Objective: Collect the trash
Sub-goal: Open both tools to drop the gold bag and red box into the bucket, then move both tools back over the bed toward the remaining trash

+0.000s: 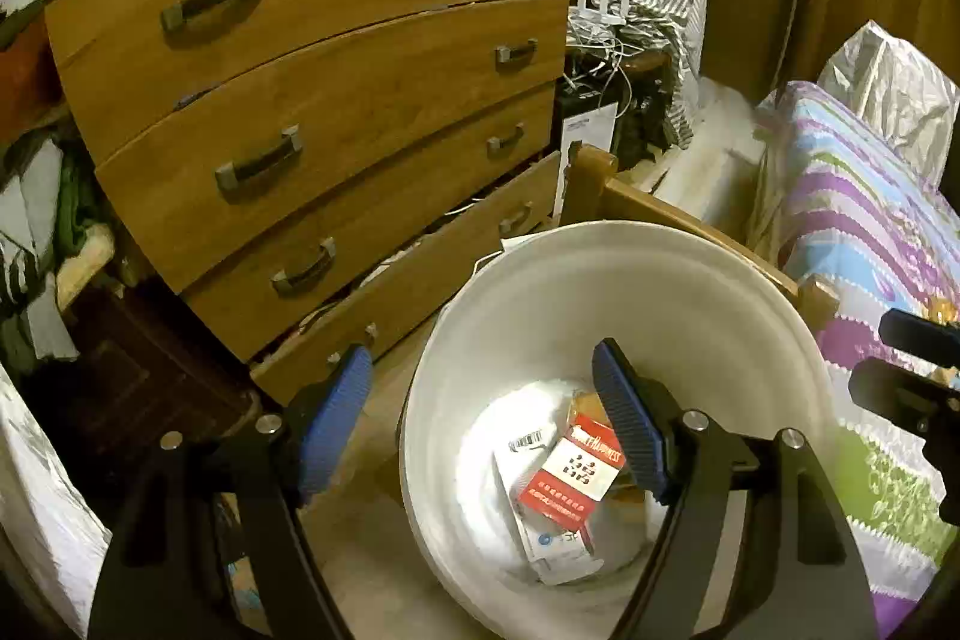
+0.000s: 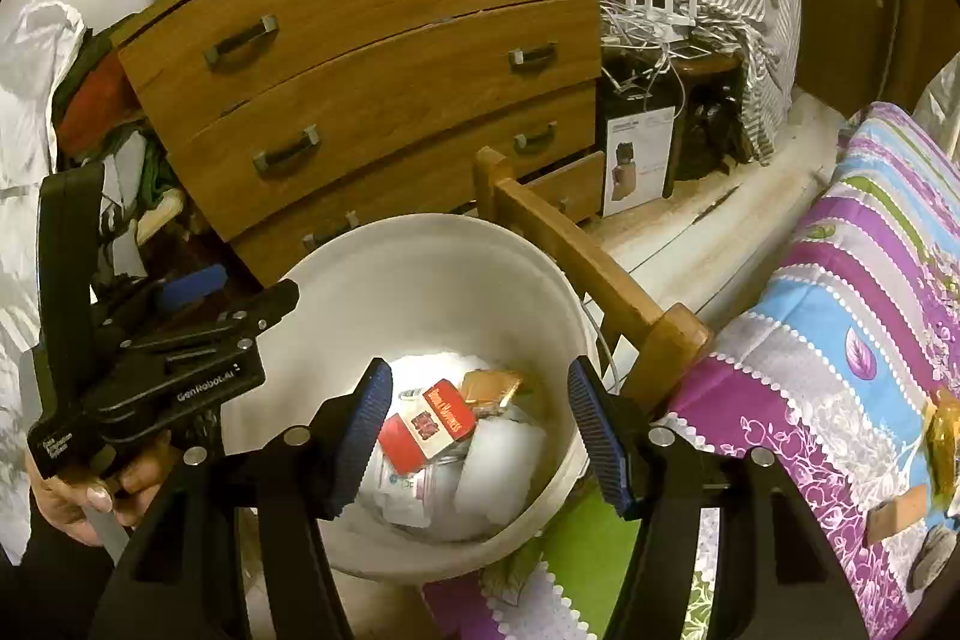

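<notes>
A white trash bin (image 1: 690, 292) stands on the floor between the dresser and the bed; it also shows in the right wrist view (image 2: 420, 268). Inside lie a red and white cigarette pack (image 1: 570, 478) (image 2: 429, 430), white paper and packets (image 1: 552, 550) and a small brown wrapper (image 2: 489, 388). My left gripper (image 1: 480, 412) is open and empty above the bin's left rim. My right gripper (image 2: 477, 430) is open and empty over the bin. The left gripper's body (image 2: 150, 370) shows at the left of the right wrist view.
A wooden dresser (image 1: 312, 88) with several drawers stands behind the bin, its lowest drawer ajar. A wooden bed frame (image 2: 588, 268) and a patterned bedspread (image 2: 840, 340) are on the right. Small brown and yellow items (image 2: 942, 436) lie on the bed. Clothes are piled at left.
</notes>
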Available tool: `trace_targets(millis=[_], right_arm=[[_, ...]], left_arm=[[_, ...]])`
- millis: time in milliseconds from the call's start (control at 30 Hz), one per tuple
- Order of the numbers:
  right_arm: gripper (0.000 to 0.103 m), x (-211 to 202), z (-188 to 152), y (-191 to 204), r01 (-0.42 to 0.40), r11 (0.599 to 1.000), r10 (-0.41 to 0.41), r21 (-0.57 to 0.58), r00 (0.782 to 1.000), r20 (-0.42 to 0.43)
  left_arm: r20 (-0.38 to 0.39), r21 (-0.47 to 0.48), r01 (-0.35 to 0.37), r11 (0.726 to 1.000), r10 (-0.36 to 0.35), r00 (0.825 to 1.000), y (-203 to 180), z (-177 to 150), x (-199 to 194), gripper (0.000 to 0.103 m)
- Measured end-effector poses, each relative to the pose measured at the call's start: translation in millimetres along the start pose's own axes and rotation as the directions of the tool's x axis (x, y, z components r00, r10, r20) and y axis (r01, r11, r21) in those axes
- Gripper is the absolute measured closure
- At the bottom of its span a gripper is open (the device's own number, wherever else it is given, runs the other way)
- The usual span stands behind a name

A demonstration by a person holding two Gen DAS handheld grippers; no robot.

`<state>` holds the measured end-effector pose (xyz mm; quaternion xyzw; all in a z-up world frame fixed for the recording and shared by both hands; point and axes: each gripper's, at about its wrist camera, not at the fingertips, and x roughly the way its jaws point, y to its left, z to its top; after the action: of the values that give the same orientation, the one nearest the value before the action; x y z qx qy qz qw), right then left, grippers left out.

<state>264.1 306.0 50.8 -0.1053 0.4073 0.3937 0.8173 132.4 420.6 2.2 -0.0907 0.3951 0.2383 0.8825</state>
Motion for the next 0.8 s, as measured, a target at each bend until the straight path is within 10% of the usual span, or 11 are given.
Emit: trace_targets(millis=[467, 800], right_arm=[[0.041, -31.1, -24.9, -8.0, 0.066, 0.998, -0.068, 0.023, 0.993, 0.098], [0.034, -103.7, -81.9, -36.4, 0.273, 0.955, -0.296, 0.115, 0.887, 0.354]], left_arm=[[0.032, -0.013, -0.001, 1.0, 0.001, 0.999, -10.8, -8.0, -18.5, 0.024], [0.202, -0.028, 0.012, 1.0, -0.006, 0.979, -72.6, -31.1, -79.1, 0.012]])
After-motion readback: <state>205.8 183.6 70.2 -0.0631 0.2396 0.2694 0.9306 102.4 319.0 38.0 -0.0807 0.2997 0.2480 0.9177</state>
